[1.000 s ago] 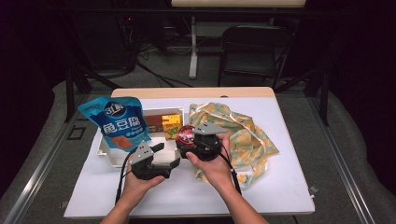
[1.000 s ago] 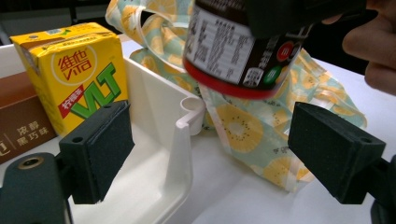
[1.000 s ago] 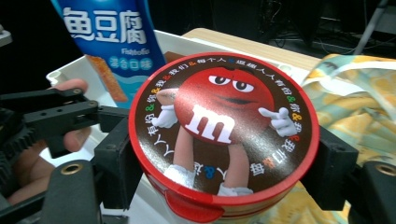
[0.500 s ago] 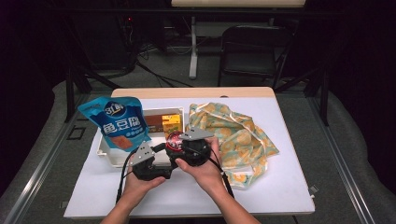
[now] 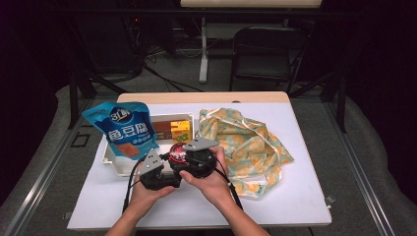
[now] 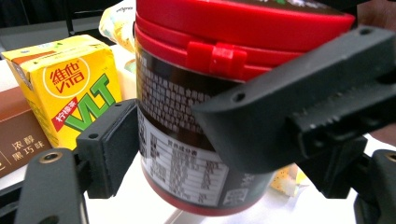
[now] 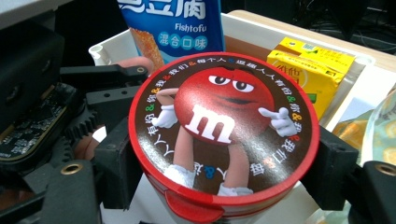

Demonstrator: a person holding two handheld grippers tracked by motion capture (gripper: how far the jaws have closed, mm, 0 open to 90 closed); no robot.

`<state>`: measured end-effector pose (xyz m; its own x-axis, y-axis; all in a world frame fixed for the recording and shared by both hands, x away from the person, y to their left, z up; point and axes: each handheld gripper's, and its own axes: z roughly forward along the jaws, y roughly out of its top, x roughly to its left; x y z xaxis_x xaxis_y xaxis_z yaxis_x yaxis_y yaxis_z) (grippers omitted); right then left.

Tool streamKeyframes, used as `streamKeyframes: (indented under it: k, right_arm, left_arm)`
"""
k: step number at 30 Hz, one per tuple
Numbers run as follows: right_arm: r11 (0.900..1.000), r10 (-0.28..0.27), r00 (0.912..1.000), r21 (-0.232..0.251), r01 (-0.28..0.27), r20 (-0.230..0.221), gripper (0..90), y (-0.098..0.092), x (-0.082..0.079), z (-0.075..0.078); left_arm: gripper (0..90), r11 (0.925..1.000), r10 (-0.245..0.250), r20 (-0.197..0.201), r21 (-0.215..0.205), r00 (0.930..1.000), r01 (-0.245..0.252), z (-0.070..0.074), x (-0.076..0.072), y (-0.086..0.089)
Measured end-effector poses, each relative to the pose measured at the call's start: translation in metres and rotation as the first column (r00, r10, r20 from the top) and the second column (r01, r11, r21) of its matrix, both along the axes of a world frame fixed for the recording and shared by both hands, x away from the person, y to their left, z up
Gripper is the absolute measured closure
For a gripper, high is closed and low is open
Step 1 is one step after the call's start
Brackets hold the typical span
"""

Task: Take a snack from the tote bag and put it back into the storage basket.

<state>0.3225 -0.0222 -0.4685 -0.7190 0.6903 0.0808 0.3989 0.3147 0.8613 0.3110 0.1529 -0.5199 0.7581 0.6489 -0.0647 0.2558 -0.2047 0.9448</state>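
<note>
Your right gripper (image 5: 183,153) clamps the candy jar (image 7: 224,126) just under its red lid, above the near edge of the white tray (image 5: 112,162). Your left gripper (image 6: 173,140) has just been closing around the jar's body; one jaw touches, the other I cannot tell. The jar looks rigid, smooth and probably slippery, so grip the labelled wall squarely. The tray holds a blue Fishtofu bag (image 5: 125,129) and a yellow drink carton (image 6: 70,86)

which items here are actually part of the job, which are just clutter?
In the job:
- M&M's jar, red lid
- right gripper, clamped on the jar
- left gripper, jaws closing around the jar

Lying about:
- fish tofu bag
- Vita lemon tea carton
- white tray
- patterned cloth
</note>
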Motion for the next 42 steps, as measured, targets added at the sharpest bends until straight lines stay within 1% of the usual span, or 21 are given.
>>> streamKeyframes:
  k: [5, 8, 9, 13, 16, 17, 19, 20, 21, 22, 24, 25, 27, 28, 29, 33, 34, 35, 37, 41, 42]
  right_arm:
    - [1.0, 0.022, 0.9997, 0.008, -0.022, -0.007, 24.7, 0.001, -0.001, 0.0]
    - [0.999, 0.03, 0.9995, 0.012, -0.03, -0.012, 24.7, -0.001, 0.0, 0.0]
    - [0.999, 0.032, 0.9994, 0.011, -0.032, -0.011, 24.6, -0.001, 0.0, 0.0]
    - [1.0, 0.025, 0.9996, 0.014, -0.025, 0.016, 23.9, 0.0, -0.002, 0.0]
    - [0.999, 0.031, 0.9992, 0.041, -0.032, 0.024, 19.8, -0.002, -0.003, 0.002]
    - [0.998, 0.031, 0.9992, 0.047, -0.032, 0.026, 18.3, -0.003, -0.003, 0.003]
    - [0.997, 0.04, 0.9988, 0.068, -0.042, 0.029, 15.4, -0.006, -0.003, 0.005]
    - [0.996, 0.04, 0.9987, 0.076, -0.042, 0.032, 14.9, -0.008, -0.003, 0.006]
    - [0.996, 0.036, 0.9988, 0.076, -0.038, 0.035, 14.7, -0.009, -0.003, 0.007]
    - [0.996, 0.032, 0.9987, 0.077, -0.035, 0.039, 14.6, -0.011, -0.003, 0.008]
    - [0.996, 0.023, 0.999, 0.086, -0.026, 0.038, 14.7, -0.016, -0.002, 0.01]
    - [0.995, 0.021, 0.999, 0.092, -0.024, 0.038, 14.7, -0.019, -0.001, 0.01]
    - [0.995, 0.007, 0.9991, 0.1, -0.011, 0.042, 14.8, -0.024, -0.001, 0.011]
    - [0.995, 0.0, 0.9991, 0.102, -0.005, 0.042, 15.0, -0.027, 0.0, 0.011]
    - [0.995, -0.006, 0.999, 0.104, 0.001, 0.043, 15.1, -0.029, 0.0, 0.012]
    - [0.994, -0.034, 0.9984, 0.105, 0.029, 0.045, 15.5, -0.042, 0.002, 0.01]
    - [0.994, -0.042, 0.9982, 0.106, 0.038, 0.043, 15.7, -0.045, 0.002, 0.01]
    - [0.993, -0.048, 0.9979, 0.106, 0.043, 0.044, 15.7, -0.049, 0.003, 0.009]
    - [0.993, -0.065, 0.997, 0.105, 0.061, 0.041, 16.1, -0.056, 0.004, 0.007]
    - [0.99, -0.095, 0.9948, 0.107, 0.09, 0.037, 16.8, -0.069, 0.004, 0.003]
    - [0.989, -0.103, 0.994, 0.108, 0.098, 0.037, 16.9, -0.072, 0.004, 0.002]
  left_arm:
    - [22.8, 1.0, -0.007, 0.001, -0.006, 1.0, 0.007, -0.001, 0.0, 0.0]
    - [24.0, 0.9998, -0.017, 0.011, 0.008, 0.9998, 0.017, -0.001, 0.0, 0.0]
    - [24.3, 0.9999, -0.013, 0.015, 0.002, 0.9998, 0.013, -0.001, -0.001, -0.001]
    - [25.2, 0.9998, -0.012, 0.005, -0.017, 0.9999, 0.012, 0.001, 0.0, 0.0]
    - [25.3, 0.9992, -0.028, -0.03, -0.03, 0.9991, 0.027, 0.0, 0.003, 0.002]
    - [25.3, 0.9997, -0.008, -0.031, -0.024, 0.9995, 0.007, -0.001, 0.003, 0.003]
    - [25.3, 0.9994, -0.013, -0.05, -0.032, 0.9987, 0.012, -0.002, 0.005, 0.006]
    - [25.3, 0.9992, 0.006, -0.052, -0.039, 0.9986, -0.008, -0.003, 0.005, 0.007]
    - [25.3, 0.999, -0.005, -0.062, -0.045, 0.9981, 0.003, -0.003, 0.007, 0.009]
    - [25.3, 0.9984, 0.016, -0.061, -0.053, 0.998, -0.02, -0.003, 0.007, 0.01]
    - [25.3, 0.998, 0.022, -0.066, -0.057, 0.9976, -0.026, -0.004, 0.008, 0.013]
    - [25.3, 0.9982, 0.013, -0.07, -0.058, 0.9975, -0.017, -0.004, 0.01, 0.015]
    - [25.3, 0.9973, 0.035, -0.071, -0.062, 0.9969, -0.04, -0.005, 0.01, 0.018]
    - [25.3, 0.9974, 0.023, -0.079, -0.067, 0.9966, -0.028, -0.005, 0.012, 0.02]
    - [25.3, 0.996, 0.044, -0.078, -0.074, 0.996, -0.05, -0.005, 0.012, 0.021]
    - [25.4, 0.9954, 0.045, -0.085, -0.081, 0.9954, -0.051, -0.005, 0.015, 0.028]
    - [25.4, 0.9938, 0.066, -0.081, -0.084, 0.9946, -0.073, -0.005, 0.015, 0.029]
    - [25.3, 0.9946, 0.051, -0.087, -0.085, 0.9949, -0.058, -0.005, 0.016, 0.031]
    - [25.3, 0.993, 0.057, -0.091, -0.098, 0.9942, -0.066, -0.006, 0.017, 0.034]
    - [25.3, 0.9921, 0.072, -0.096, -0.096, 0.9928, -0.081, -0.009, 0.02, 0.037]
    - [25.3, 0.9936, 0.057, -0.105, -0.091, 0.9928, -0.067, -0.01, 0.021, 0.038]
